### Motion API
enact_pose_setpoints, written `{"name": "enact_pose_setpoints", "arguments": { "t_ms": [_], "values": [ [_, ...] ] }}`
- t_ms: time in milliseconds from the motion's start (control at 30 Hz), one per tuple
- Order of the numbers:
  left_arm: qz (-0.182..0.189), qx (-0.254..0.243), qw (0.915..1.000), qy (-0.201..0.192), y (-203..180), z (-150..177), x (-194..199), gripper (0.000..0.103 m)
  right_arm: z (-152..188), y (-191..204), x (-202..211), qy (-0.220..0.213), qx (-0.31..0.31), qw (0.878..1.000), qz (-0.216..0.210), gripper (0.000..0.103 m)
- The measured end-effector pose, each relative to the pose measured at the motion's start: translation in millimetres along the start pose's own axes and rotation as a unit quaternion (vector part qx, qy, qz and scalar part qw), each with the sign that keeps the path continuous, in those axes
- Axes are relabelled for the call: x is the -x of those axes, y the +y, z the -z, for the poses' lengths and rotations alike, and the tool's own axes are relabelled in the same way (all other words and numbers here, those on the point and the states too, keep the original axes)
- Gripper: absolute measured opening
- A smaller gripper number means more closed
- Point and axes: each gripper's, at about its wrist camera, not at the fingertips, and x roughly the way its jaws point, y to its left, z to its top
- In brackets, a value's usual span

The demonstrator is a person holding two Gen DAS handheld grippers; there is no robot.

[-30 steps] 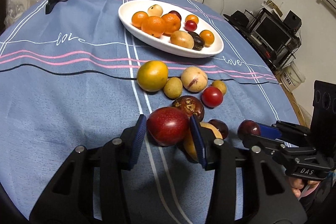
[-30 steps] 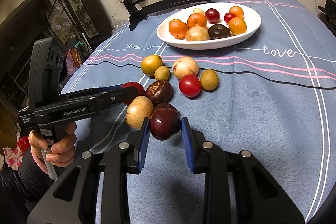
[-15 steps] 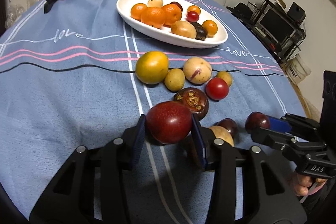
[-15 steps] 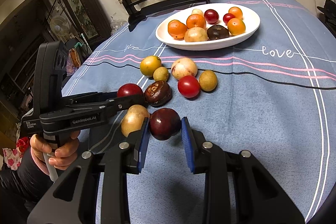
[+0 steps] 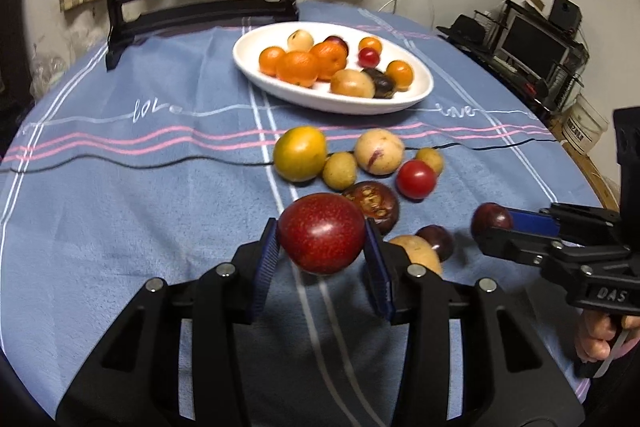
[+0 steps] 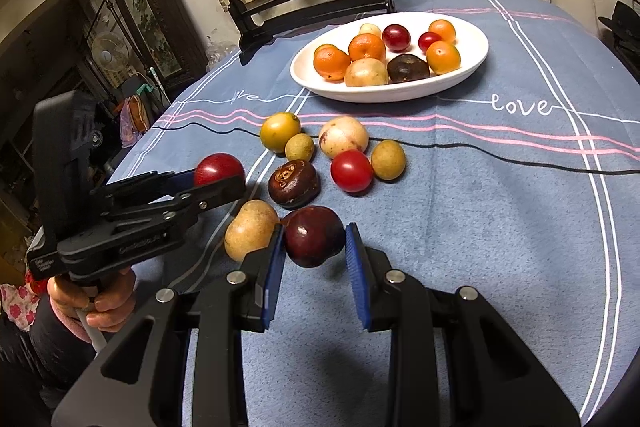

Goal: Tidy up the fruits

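Left hand-held gripper [image 5: 322,251]: clamped on a red fruit [image 5: 321,233], centre of the left wrist view. The fruit looks lifted off the surface [image 5: 120,207], though blur makes this uncertain.
Right hand-held gripper [image 6: 315,251]: pads against both sides of a dark plum [image 6: 314,235], lower centre of the right wrist view; clamped on it. A shadow under the plum suggests it is just raised.
Plate [image 6: 476,39]: white oval, upper centre of both views, already holding oranges, a potato-like fruit and small red fruits.
Loose fruit: a cluster between plate and grippers; yellow fruit [image 5: 300,154], tomato [image 5: 416,179], mangosteen [image 5: 374,205] among them.
Step in hand: carry both held fruits to the plate.
Method: keep the squeeze steady and light, since both fruits are round and smooth and may roll out of the pads. Raise each high enough to pass over the cluster and the plate rim. Aim for bare plate at the right end. Lower until the fruit rests, then release, one gripper at a time to keep them apart.
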Motion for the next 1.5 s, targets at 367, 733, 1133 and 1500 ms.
{"name": "enact_pose_setpoints", "arguments": {
  "t_ms": [367,733,1133,1500],
  "values": [
    [0.011,-0.036,0.9983,-0.044,-10.9,-64.7,27.0,0.043,-48.9,-9.9,13.5,-0.06,-0.006,0.998,-0.008,0.031],
    [-0.01,-0.003,0.9999,-0.013,4.4,-167.5,-69.9,0.043,-131.0,-70.6,-42.0,-0.109,-0.063,0.991,0.045,0.031],
    [-0.036,0.014,0.9991,0.014,26.8,-187.0,-148.8,0.044,-152.1,-78.9,-96.0,-0.073,-0.027,0.996,0.051,0.033],
    [-0.111,-0.027,0.991,-0.069,2.2,-169.4,-63.0,0.093,-142.0,-59.5,-61.9,-0.085,-0.027,0.995,0.046,0.042]
  ]
}}
